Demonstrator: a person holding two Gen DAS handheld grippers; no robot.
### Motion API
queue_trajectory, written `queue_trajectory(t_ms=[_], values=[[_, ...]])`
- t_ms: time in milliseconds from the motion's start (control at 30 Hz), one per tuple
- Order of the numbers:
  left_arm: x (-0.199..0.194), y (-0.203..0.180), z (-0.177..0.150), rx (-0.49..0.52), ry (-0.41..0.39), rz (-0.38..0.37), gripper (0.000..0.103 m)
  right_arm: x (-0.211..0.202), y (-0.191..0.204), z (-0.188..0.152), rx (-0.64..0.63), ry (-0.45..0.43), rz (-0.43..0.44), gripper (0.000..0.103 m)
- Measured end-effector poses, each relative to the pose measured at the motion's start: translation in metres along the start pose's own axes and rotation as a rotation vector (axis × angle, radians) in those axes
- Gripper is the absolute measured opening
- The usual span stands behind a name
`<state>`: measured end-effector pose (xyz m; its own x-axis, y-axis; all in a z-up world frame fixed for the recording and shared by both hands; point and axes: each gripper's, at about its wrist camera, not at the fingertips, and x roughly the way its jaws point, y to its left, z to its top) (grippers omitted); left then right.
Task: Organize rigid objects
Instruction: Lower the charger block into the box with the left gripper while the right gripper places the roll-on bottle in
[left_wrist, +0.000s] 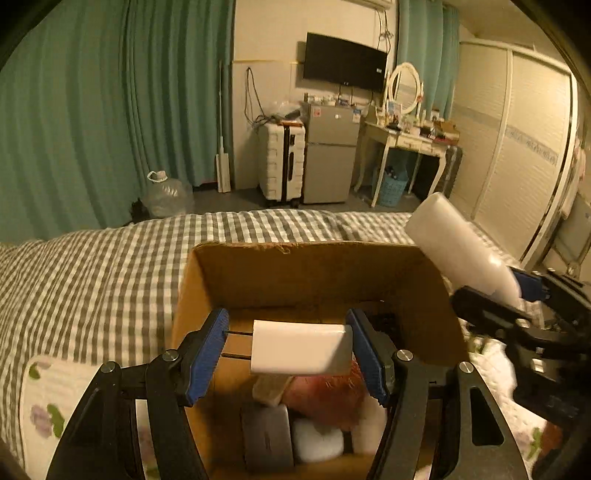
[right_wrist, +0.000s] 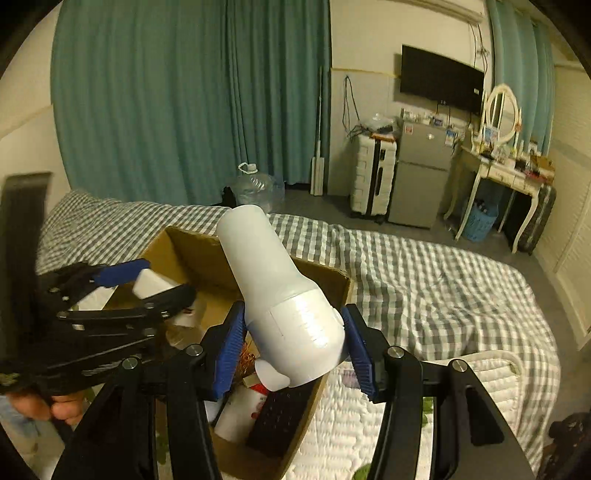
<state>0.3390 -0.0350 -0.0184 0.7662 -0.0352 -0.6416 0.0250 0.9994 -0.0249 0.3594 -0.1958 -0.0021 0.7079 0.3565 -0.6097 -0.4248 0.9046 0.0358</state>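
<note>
- Left wrist view: left tool (left_wrist: 288, 347) pinches a flat white block (left_wrist: 302, 347) across its short ends, hanging over the open cardboard box (left_wrist: 295, 273) on the checked bed (left_wrist: 92, 266). Smooth hard plastic by the look, with rounded corners. Below it lie a grey case (left_wrist: 267, 435), something reddish and fuzzy (left_wrist: 325, 395) and a white soft lump (left_wrist: 319, 439). At 3 o'clock, the right tool (left_wrist: 532, 291) carries a white bottle (left_wrist: 461, 251).
- Right wrist view: right tool (right_wrist: 291, 347) pinches the bottle (right_wrist: 280, 291) at its wider shoulder, base pointing to 11 o'clock, matte and cylindrical. The box (right_wrist: 332, 284) sits at 6 o'clock, the block (right_wrist: 153, 282) at 9 o'clock.
- Step, as I judge it: both pieces appear lifted over the box, though going in or coming out I cannot tell; next comes a steady carry and level set-down.
</note>
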Motion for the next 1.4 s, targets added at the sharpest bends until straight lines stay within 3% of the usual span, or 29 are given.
queue_trajectory(t_ms=[200, 400, 667, 833, 1200, 1400], values=[[0.030, -0.002, -0.001, 0.009, 0.054, 0.001, 0.069, 0.018, -0.012, -0.005, -0.004, 0.023, 0.019, 0.052], [0.018, 0.005, 0.001, -0.025, 0.024, 0.019, 0.069, 0.015, -0.008, -0.012, -0.012, 0.029, -0.003, 0.052], [-0.047, 0.016, -0.021, 0.006, -0.008, 0.035, 0.069, -0.016, 0.009, -0.016, 0.031, -0.013, -0.039, 0.052], [-0.075, 0.028, -0.045, -0.010, -0.027, 0.036, 0.070, -0.012, 0.034, -0.026, 0.063, 0.005, -0.073, 0.052], [-0.054, 0.042, -0.065, 0.000, -0.026, 0.060, 0.070, 0.051, 0.030, -0.027, 0.125, 0.091, -0.100, 0.054], [-0.047, 0.038, -0.070, 0.010, 0.001, 0.057, 0.070, 0.042, 0.023, -0.028, 0.149, 0.069, -0.072, 0.057]])
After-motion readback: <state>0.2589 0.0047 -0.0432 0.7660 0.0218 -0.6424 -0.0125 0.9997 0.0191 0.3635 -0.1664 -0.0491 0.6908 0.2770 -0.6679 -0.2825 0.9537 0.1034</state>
